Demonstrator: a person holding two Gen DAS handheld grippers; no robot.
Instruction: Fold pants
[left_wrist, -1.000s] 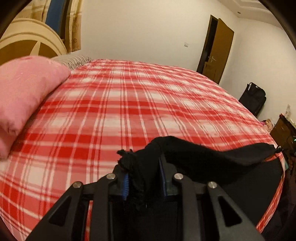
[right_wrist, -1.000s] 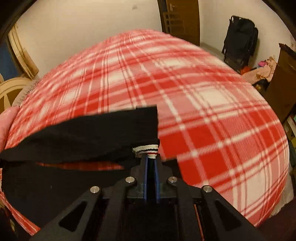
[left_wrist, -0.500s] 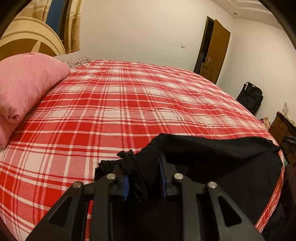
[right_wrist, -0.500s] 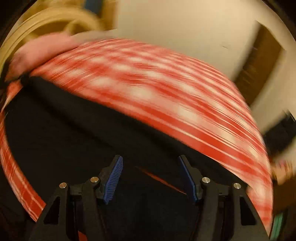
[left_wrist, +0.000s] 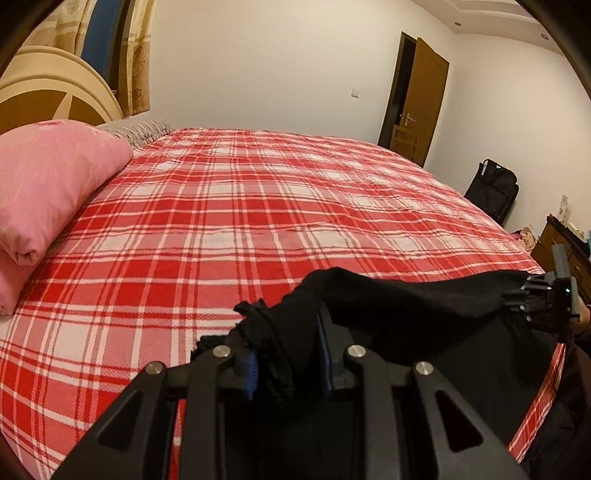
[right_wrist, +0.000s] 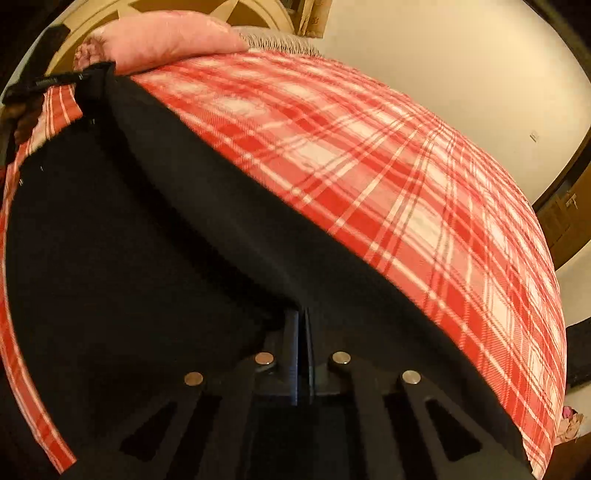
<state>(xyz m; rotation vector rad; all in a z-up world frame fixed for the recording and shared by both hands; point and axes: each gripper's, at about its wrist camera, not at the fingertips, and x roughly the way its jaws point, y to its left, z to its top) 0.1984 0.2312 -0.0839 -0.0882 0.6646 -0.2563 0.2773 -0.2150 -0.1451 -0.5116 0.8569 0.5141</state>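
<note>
While the red plaid bed (left_wrist: 258, 221) fills most of both views, the black pants (left_wrist: 424, 325) lie along its near edge, stretched between the two tools, with one fabric edge raised off the cover and the rest resting flat beneath it. A pink pillow (left_wrist: 48, 184) sits at the head end, well apart from the garment.

The left gripper (left_wrist: 288, 365) has its jaws clamped on a bunched end of the pants. The right gripper (right_wrist: 301, 343) has its jaws pressed nearly together at the fabric's edge, apparently pinching it.

This looks like the start of a fold: both ends held, the top edge lifted. The next move probably calls for carrying that raised edge across together, keeping it taut and level so the layers land aligned rather than twisted.

Half a second ago the right jaws stood wide apart over the cloth; now they have closed on it, and that view, then smeared with motion, has steadied. A second ago they gripped a striped cuff, no longer visible. The left tool's grip is unchanged throughout.
</note>
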